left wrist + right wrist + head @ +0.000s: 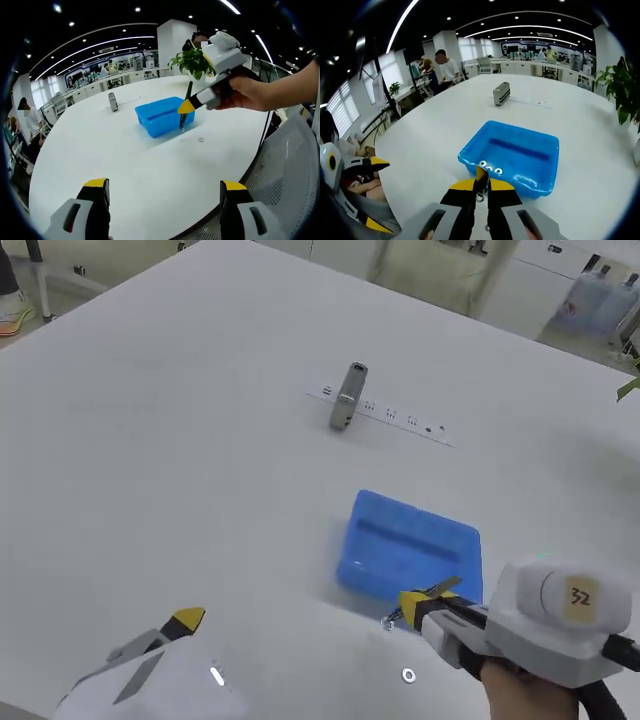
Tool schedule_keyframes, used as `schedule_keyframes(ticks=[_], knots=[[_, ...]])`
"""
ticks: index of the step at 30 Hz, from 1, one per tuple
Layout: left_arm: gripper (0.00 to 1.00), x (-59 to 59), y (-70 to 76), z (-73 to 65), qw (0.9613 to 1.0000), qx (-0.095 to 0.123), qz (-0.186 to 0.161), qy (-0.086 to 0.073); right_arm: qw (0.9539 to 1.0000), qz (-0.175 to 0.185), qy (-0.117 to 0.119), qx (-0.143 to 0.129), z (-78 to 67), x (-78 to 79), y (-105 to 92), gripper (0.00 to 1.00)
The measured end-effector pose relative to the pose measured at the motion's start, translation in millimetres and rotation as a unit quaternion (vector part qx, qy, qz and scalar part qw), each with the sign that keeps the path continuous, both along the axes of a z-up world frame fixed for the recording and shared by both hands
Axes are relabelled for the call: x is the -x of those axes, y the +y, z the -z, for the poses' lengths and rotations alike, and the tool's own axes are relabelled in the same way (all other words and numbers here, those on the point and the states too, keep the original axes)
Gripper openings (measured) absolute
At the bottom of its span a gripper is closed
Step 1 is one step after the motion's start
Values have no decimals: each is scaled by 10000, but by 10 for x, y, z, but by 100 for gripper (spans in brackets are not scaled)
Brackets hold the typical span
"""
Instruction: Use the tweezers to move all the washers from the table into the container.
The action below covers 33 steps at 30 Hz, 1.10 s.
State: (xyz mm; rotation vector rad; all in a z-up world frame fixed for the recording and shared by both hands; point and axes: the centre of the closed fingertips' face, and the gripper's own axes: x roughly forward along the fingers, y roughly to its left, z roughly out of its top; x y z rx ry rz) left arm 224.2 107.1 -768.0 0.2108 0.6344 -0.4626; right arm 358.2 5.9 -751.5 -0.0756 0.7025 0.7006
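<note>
Right claw (481, 186) of mine is clamped tight on the tweezers (480, 174), whose tips meet a washer (388, 623) just beside the blue container (530, 160); three washers (490, 167) lie inside it; another washer (408, 675) sits on the worktop (200, 490) nearby; left claw (165, 187) gapes wide, empty.

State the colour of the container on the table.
The container is bright blue, clearest in the right gripper view.

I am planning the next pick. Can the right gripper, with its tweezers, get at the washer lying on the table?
Probably yes. The washer lies on bare table close beside the right gripper, nothing stands between it and the tweezers, and the blue container sits further off, out of the way.
</note>
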Motion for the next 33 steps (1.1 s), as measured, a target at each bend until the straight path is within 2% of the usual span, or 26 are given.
schedule_keyframes(ticks=[2, 5, 10, 18, 22, 25, 29, 33], knots=[[93, -4, 5, -4, 10000, 2, -15, -13, 10000, 29, -41, -75, -73, -9, 4, 4], [93, 9, 2, 19, 10000, -8, 5, 59, 9998, 26, -133, -145, -180, -33, 8, 4], [93, 3, -4, 3, 10000, 2, 16, 18, 9994, 45, -278, -200, -312, -91, 14, 4], [93, 10, 0, 10, 10000, -14, 21, 35, 9978, 313, -498, -308, -443, -341, -32, 4], [93, 6, 0, 3, 10000, -17, 23, 10, 9977, 360, -549, -177, -371, -449, -40, 4], [92, 18, -4, 22, 10000, -26, 44, 70, 9980, 310, -538, 67, -222, -509, -57, 4], [92, 17, -6, 23, 10000, -7, 37, 73, 9978, 193, -489, 409, -22, -527, -82, 4], [92, 18, -5, 30, 10000, -26, 47, 84, 9975, 145, -449, 517, 117, -526, -82, 4]])
